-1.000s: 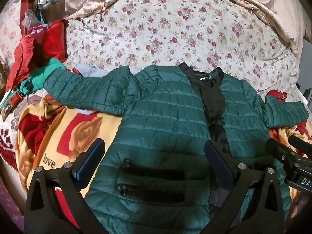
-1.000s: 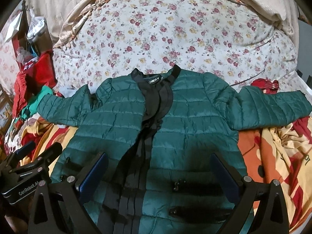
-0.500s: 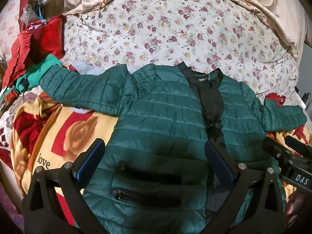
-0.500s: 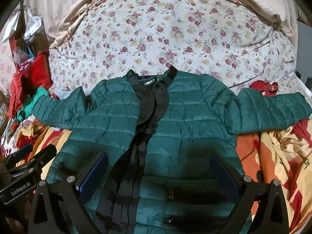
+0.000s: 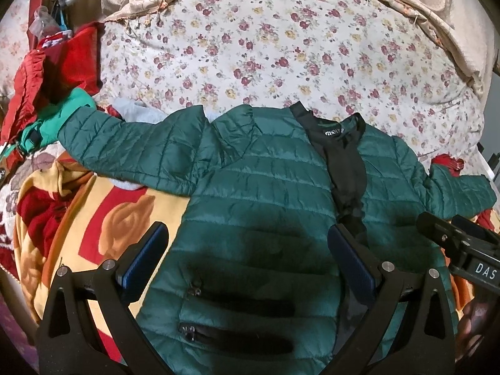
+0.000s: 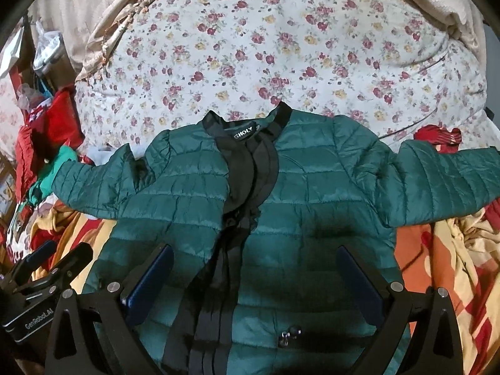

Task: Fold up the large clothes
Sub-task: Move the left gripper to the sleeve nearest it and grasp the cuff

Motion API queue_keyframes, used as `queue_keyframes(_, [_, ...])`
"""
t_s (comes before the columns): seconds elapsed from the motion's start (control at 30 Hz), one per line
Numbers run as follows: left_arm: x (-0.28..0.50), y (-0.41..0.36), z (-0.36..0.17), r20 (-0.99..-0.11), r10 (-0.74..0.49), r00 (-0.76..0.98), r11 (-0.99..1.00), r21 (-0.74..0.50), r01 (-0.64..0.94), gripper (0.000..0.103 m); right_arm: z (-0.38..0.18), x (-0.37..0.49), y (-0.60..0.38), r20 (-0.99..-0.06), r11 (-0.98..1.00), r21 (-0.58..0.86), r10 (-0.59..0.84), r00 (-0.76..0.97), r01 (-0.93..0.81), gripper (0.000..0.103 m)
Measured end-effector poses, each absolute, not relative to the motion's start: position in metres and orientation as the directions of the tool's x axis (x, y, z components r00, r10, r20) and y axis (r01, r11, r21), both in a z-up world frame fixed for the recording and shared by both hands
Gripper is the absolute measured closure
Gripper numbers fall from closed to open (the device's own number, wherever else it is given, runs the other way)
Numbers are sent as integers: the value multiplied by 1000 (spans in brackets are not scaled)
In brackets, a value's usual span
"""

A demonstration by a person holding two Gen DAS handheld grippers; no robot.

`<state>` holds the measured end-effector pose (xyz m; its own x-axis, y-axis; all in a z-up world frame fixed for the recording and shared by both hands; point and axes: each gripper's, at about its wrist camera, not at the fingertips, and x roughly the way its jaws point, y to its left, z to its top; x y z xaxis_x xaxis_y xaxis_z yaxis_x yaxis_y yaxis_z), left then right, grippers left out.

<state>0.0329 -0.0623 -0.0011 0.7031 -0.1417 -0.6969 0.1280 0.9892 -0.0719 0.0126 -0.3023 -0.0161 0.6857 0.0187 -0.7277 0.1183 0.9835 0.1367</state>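
1. A green quilted jacket (image 5: 265, 193) is laid flat, front up, on a bed covered by a floral sheet (image 5: 281, 47); collar is pointed away from the cameras, hem toward them.
2. Both sleeves are spread out sideways: one sleeve (image 5: 125, 143) is rested over a yellow-and-red blanket (image 5: 103, 218), the other sleeve (image 6: 443, 184) is laid across the blanket's far side.
3. A black placket strip (image 6: 250, 181) is seen down the jacket's middle; two zipped pockets (image 5: 237, 322) are seen near the hem.
4. The left gripper (image 5: 248, 265) is held above the lower jacket front, jaws spread wide, nothing gripped.
5. The right gripper (image 6: 254, 284) is held over the hem near the placket, jaws spread wide, nothing gripped.
6. Red clothes (image 5: 53, 65) are piled at the bed's edge, beside the first sleeve's cuff.
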Motion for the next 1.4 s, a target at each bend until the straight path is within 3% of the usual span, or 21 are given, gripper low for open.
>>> queue_keyframes(0.63, [103, -21, -11, -706, -61, 706, 998, -55, 32, 1, -39, 74, -301, -776, 979, 151, 30, 630, 139, 0])
queue_keyframes(1.4, [176, 53, -38, -730, 127, 671, 991, 72, -108, 1, -77, 115, -295, -820, 974, 190, 86, 565, 127, 0])
